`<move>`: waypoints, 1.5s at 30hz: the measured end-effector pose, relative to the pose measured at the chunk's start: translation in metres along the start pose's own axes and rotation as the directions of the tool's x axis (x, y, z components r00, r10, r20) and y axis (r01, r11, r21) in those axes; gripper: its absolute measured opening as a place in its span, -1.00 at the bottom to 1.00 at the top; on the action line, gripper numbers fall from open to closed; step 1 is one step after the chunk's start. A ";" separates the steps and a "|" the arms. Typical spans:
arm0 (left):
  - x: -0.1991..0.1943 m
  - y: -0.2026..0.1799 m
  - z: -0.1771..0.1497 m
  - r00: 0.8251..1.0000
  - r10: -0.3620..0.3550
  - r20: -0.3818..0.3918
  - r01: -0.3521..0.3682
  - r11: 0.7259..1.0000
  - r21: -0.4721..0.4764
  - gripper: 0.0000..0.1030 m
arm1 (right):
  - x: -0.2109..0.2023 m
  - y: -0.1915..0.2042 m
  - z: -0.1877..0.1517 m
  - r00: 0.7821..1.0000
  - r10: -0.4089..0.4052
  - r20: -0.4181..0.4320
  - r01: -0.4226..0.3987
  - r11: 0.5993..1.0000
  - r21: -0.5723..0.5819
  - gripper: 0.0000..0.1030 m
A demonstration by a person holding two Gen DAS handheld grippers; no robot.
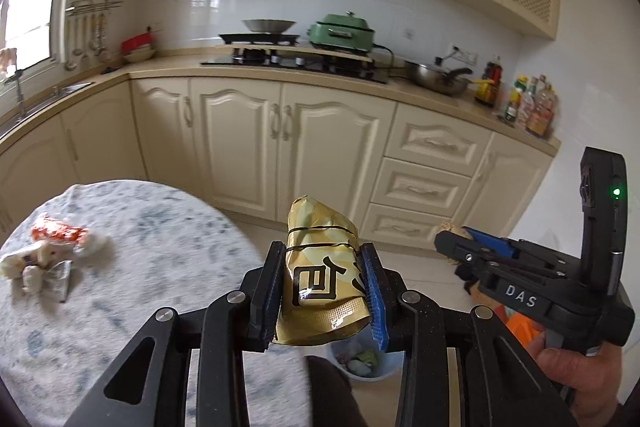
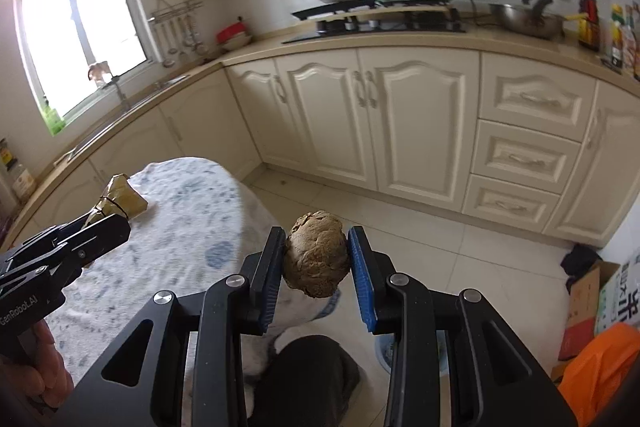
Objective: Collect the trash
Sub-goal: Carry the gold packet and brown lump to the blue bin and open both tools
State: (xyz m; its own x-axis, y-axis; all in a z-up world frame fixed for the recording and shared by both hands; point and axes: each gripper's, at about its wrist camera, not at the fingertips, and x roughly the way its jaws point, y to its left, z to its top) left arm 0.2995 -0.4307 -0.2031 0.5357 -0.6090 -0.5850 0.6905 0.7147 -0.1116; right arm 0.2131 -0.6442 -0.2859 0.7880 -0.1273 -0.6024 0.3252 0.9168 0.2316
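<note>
My left gripper [image 1: 322,259] is shut on a gold snack bag [image 1: 320,267] tied with thin black bands, held in the air past the table's edge. It also shows in the right wrist view [image 2: 116,201]. My right gripper [image 2: 316,239] is shut on a brown crumpled paper ball [image 2: 315,259], held above the floor. In the left wrist view the right gripper [image 1: 454,241] is at the right, the ball [image 1: 450,228] just visible at its tips. A light blue trash bin [image 1: 364,363] with rubbish inside stands on the floor below the left gripper. More wrappers [image 1: 48,251] lie on the table.
A round table with a white and blue cloth [image 1: 140,267] is at the left. Cream kitchen cabinets [image 1: 280,143] and a counter with stove and pots run behind. A cardboard box [image 2: 588,303] and an orange bag [image 2: 600,367] sit on the floor at the right.
</note>
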 end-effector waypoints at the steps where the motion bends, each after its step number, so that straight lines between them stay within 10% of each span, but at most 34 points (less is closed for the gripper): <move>1: 0.010 -0.007 0.002 1.000 -0.012 -0.010 0.012 1.000 0.008 -0.36 | 0.002 -0.008 -0.001 1.000 -0.010 -0.004 0.010 1.000 0.011 -0.37; 11: 0.137 -0.042 0.024 0.987 -0.093 -0.132 0.097 0.995 0.025 -0.36 | 0.030 -0.081 -0.019 0.994 -0.078 -0.071 0.086 0.988 0.127 -0.37; 29: 0.342 -0.082 0.057 0.913 -0.166 -0.372 0.195 0.980 0.041 -0.33 | 0.093 -0.185 -0.058 0.972 -0.099 -0.215 0.161 0.943 0.292 -0.36; 33: 0.361 -0.089 0.059 0.914 -0.142 -0.379 0.179 0.982 0.063 0.12 | 0.105 -0.199 -0.064 0.968 -0.092 -0.235 0.167 0.931 0.323 -0.30; 37: 0.363 -0.094 0.058 0.938 -0.096 -0.334 0.133 0.987 0.089 0.89 | 0.104 -0.206 -0.068 0.970 -0.090 -0.226 0.170 0.916 0.363 0.39; 45: 0.353 -0.108 0.059 0.950 -0.041 -0.310 0.072 0.993 0.091 0.99 | 0.085 -0.217 -0.065 0.974 -0.128 -0.185 0.195 0.889 0.414 1.00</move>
State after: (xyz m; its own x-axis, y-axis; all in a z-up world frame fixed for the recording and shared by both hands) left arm 0.4430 -0.7430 -0.3505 0.3301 -0.5011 -0.8000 0.7686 0.6347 -0.0804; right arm 0.1757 -0.8291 -0.4369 0.6295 -0.1714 -0.7578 0.6596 0.6333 0.4048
